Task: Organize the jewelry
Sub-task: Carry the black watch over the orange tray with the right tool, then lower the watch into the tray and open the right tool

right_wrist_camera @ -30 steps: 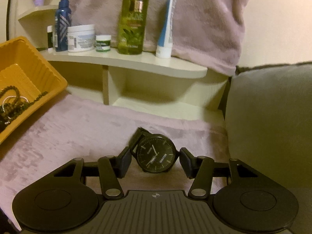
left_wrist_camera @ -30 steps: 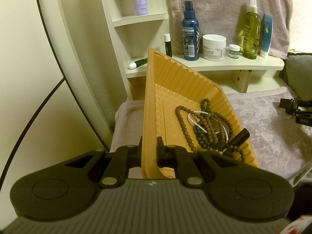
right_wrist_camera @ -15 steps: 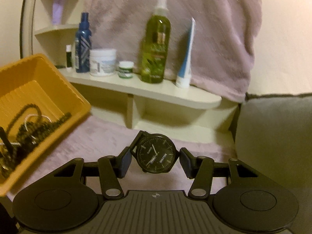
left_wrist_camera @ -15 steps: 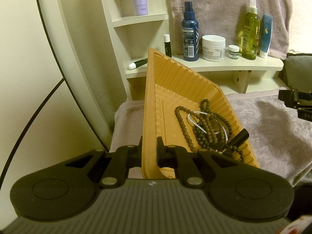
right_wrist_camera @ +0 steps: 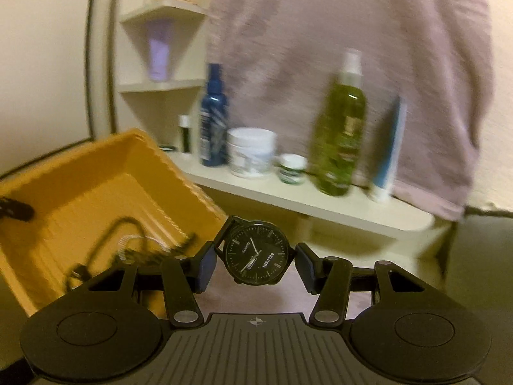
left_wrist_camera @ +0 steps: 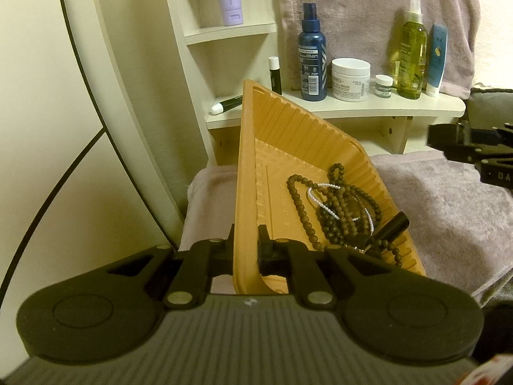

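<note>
Orange tray [left_wrist_camera: 307, 134] tilted, long axis running away from camera, near rim pinched by left tool [left_wrist_camera: 246, 250]. Two bead strands, one pearl bracelet piled inside. One black watch [right_wrist_camera: 256, 253], dial facing camera, strap running away, held in half-closed right tool [right_wrist_camera: 253, 264], just beside tray.

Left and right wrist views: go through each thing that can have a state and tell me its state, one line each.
Orange ribbed plastic tray: tilted, wall clamped by left gripper.
Dark bead necklaces: heaped inside tray, tangled with a white bead strand.
Black round-faced wristwatch: lifted, held in right gripper.
Dark blue spray bottle: upright, capped.
White cream jar: lid on.
</note>
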`<state>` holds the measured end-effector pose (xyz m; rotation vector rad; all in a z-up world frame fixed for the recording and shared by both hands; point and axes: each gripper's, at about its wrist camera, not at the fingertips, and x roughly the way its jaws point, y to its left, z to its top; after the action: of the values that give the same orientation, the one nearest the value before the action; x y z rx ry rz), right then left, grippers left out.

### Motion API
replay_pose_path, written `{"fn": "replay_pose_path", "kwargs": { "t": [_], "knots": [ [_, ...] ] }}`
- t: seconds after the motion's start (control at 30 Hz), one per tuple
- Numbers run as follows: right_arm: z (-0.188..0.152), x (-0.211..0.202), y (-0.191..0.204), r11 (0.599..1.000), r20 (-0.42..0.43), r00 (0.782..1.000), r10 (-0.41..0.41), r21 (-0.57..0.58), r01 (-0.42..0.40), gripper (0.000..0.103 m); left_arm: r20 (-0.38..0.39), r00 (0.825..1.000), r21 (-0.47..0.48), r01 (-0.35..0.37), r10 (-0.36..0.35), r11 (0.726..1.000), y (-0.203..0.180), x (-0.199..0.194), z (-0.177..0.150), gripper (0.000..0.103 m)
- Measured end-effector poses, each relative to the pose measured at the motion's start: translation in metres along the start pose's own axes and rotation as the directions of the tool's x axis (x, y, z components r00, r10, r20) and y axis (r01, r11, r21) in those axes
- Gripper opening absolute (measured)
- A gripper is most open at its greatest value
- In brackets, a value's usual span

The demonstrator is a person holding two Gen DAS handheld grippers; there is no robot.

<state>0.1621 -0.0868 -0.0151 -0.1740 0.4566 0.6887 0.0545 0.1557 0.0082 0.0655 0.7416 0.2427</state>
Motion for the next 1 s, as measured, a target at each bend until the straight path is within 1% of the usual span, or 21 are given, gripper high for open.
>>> {"fn": "replay_pose_path", "kwargs": {
  "t": [0.2,0.37,0.57,0.63,0.7,0.9,1.0],
  "knots": [
    [0.015,0.007,0.036,0.995,-0.002,0.995,0.102,-0.023,-0.102,0.054,0.0,1.0,-0.013,0.011,-0.011,1.0,0.004,0.001,-0.003,0.008],
    [0.022,0.023,0.064,0.985,-0.038,0.986,0.164,-0.057,-0.166,0.054,-0.006,0.999,-0.039,0.035,-0.035,0.999,0.012,0.005,-0.006,0.008],
    [0.02,0.044,0.085,0.978,-0.094,0.978,0.187,-0.077,-0.194,0.054,-0.009,0.997,-0.088,0.08,-0.081,0.993,0.026,0.011,-0.012,0.008],
    [0.02,0.052,0.09,0.977,-0.117,0.976,0.184,-0.087,-0.194,0.054,-0.014,0.995,-0.108,0.096,-0.098,0.989,0.031,0.014,-0.013,0.009],
    [0.019,0.06,0.094,0.977,-0.14,0.974,0.178,-0.093,-0.192,0.054,-0.018,0.994,-0.11,0.106,-0.108,0.988,0.035,0.016,-0.015,0.009],
    [0.014,0.081,0.103,0.974,-0.209,0.962,0.176,-0.107,-0.202,0.054,-0.029,0.987,-0.15,0.152,-0.158,0.977,0.05,0.024,-0.022,0.01],
    [0.012,0.088,0.105,0.972,-0.234,0.957,0.172,-0.115,-0.203,0.054,-0.037,0.985,-0.168,0.161,-0.17,0.973,0.057,0.028,-0.026,0.012]
  ]
}}
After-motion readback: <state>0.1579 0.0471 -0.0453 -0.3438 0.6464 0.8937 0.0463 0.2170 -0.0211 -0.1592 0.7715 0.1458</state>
